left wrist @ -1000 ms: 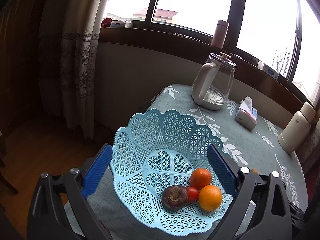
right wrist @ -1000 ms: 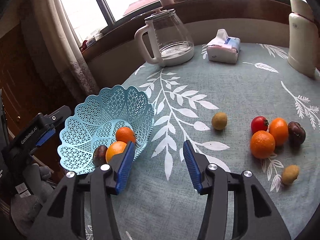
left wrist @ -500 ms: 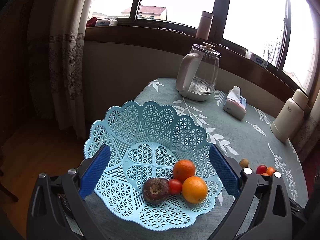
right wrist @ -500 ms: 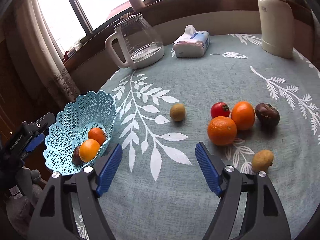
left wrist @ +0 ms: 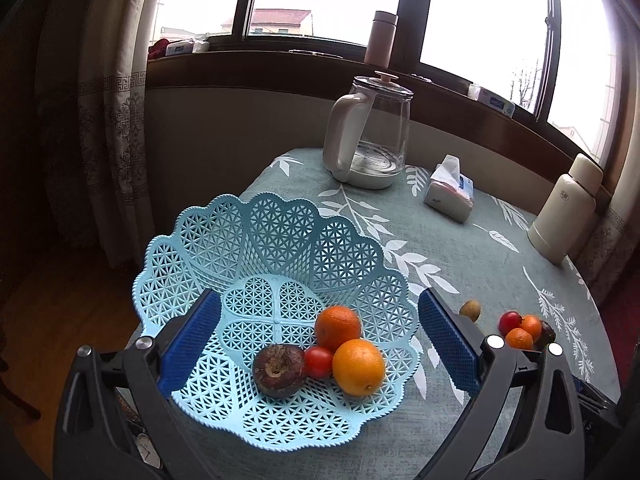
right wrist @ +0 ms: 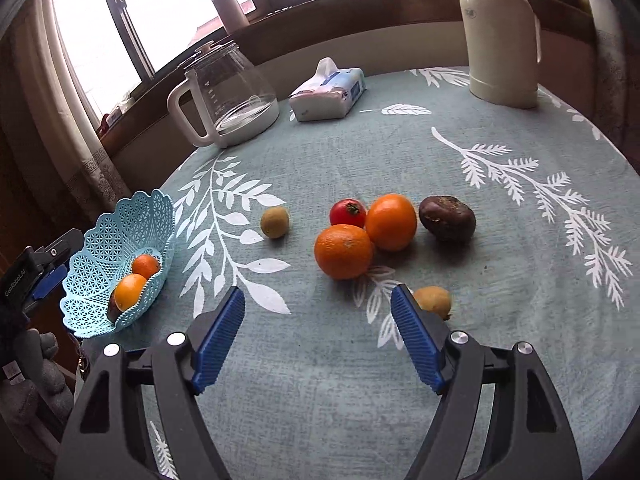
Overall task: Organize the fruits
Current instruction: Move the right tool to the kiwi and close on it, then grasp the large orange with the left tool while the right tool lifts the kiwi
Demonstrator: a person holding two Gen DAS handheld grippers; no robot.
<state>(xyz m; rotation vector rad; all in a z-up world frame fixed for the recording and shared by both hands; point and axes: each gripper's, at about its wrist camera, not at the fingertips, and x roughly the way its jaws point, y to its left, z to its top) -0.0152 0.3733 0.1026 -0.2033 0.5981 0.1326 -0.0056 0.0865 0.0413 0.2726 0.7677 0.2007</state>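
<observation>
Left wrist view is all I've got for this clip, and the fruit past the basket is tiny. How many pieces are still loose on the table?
Observer: Six: two oranges, a tomato, a dark fruit and two small yellowish fruits.
Operator: Is the right hand-held gripper holding anything?
Observer: No, it's open and empty, over bare cloth.
Operator: Which piece is nearest it?
Observer: The nearer yellowish fruit, partly hidden behind one finger.
</observation>
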